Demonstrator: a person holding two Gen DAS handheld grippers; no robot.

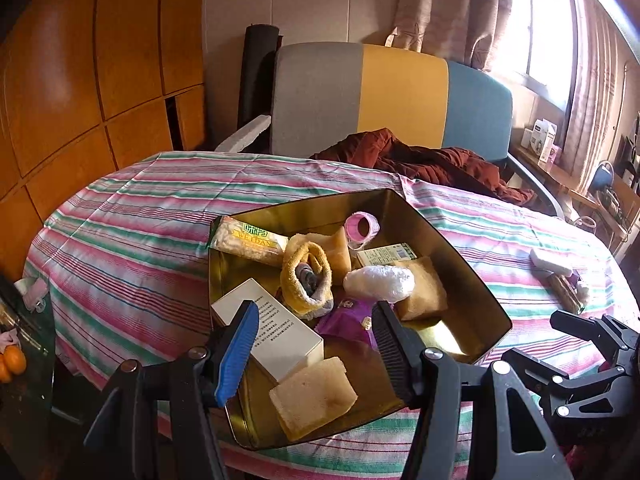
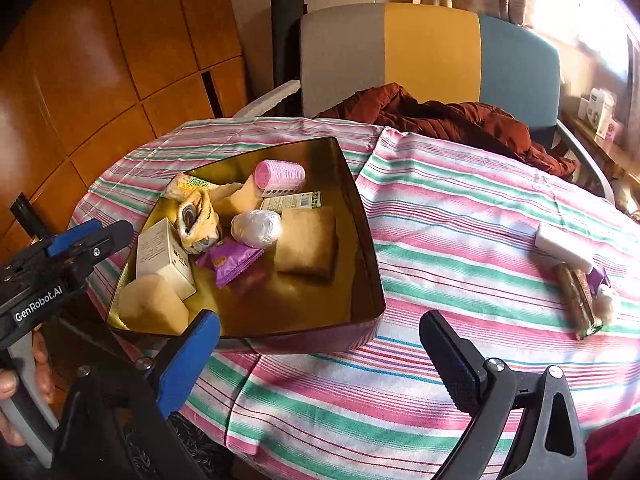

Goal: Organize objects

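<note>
A gold tin [image 1: 476, 288] [image 2: 366, 240] stands on the striped tablecloth. It holds a white box [image 1: 276, 332], a yellow sock [image 1: 308, 280], a purple packet [image 1: 348, 320], a pink roller [image 2: 280, 180], a white wrapped ball [image 2: 258, 228] and tan sponges [image 2: 308, 240]. My left gripper [image 1: 315, 306] hovers open over the tin's near end, with nothing pressed between its pads. My right gripper [image 2: 320, 320] stands wide open and empty in front of the tin. On the cloth to the right lie a white block [image 2: 560, 246] and a biscuit pack [image 2: 580, 300].
A chair [image 1: 400, 92] with a grey, yellow and blue back stands behind the round table, with a red-brown jacket [image 1: 440, 160] on it. Wooden cabinets [image 1: 80, 80] fill the left. Oranges [image 1: 12, 362] sit low at the left. A hand [image 2: 24, 384] holds the left gripper's handle.
</note>
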